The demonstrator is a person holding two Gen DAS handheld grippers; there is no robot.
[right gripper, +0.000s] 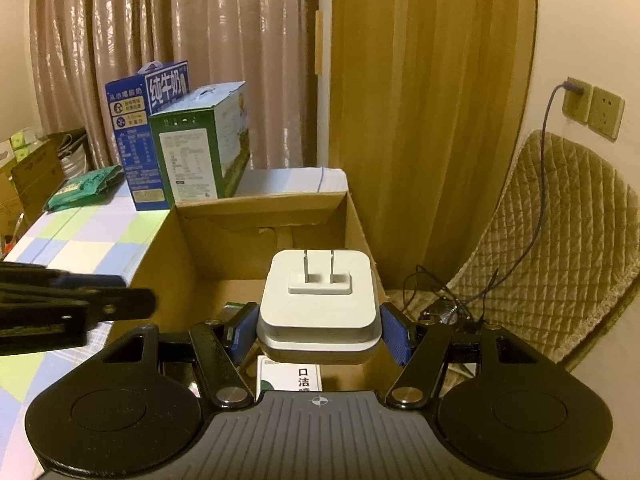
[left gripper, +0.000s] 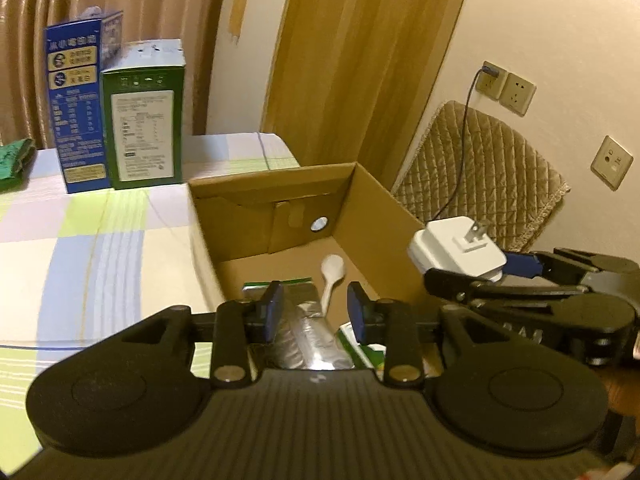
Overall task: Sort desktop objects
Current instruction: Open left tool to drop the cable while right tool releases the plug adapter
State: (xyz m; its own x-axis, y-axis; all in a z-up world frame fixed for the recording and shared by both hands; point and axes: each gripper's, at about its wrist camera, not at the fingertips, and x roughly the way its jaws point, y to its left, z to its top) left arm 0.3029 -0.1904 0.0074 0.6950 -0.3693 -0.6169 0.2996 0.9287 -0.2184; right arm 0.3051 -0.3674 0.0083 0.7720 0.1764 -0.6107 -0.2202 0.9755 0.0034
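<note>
Hovering over the open cardboard box (left gripper: 304, 200), the left gripper (left gripper: 316, 312) has its blue-padded fingers (left gripper: 272, 310) a little apart with nothing pinched between them; below the gap lie a silvery foil packet (left gripper: 316, 340) and a white plastic spoon (left gripper: 331, 276) on the box floor, along with a green-and-white packet (left gripper: 360, 346) near the right finger. The right gripper (right gripper: 318, 330) is clamped on a white plug adapter (right gripper: 318, 304), its blue pads (right gripper: 394, 334) pressing both flanks of the block, the two metal prongs pointing away from the camera. In the left wrist view that adapter hangs at the box's right wall, above its rim, held in from the right side. The right wrist view shows it above the near part of the box, with a white label bearing printed characters (right gripper: 290, 376) just under it. The box stands on a table covered by a checked cloth (left gripper: 80, 240). Behind the box stand a blue carton (right gripper: 132, 136) and a green carton (right gripper: 192, 152) side by side, touching, in front of a curtain (right gripper: 160, 40). A quilted chair (right gripper: 560, 240) sits to the right beneath wall sockets (right gripper: 592, 110), one with a cable plugged in.
</note>
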